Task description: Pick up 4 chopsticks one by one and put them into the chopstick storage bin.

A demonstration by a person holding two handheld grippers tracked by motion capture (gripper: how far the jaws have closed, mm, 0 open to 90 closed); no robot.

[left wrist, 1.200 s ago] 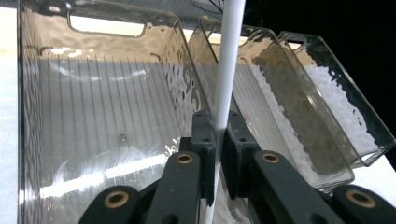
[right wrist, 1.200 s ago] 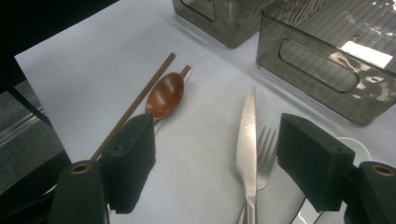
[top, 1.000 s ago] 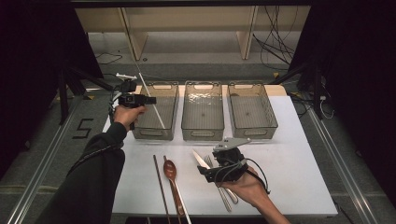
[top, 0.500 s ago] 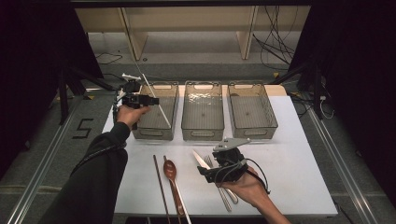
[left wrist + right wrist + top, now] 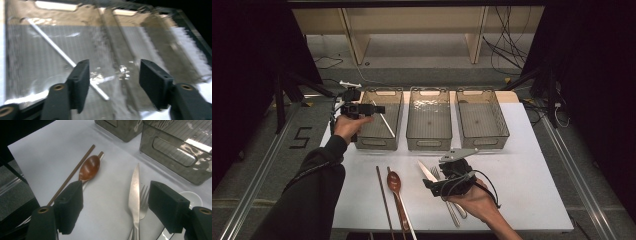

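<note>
L fingers just opening, empty, over chopstick | R fingers wide, empty

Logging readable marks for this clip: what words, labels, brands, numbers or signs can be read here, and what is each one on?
"5": one large dark digit marked on the grey floor left of the table, seen in the high view.
No other text: the three clear bins, the cutlery and both tongs show no readable label or brand in any view.
</note>
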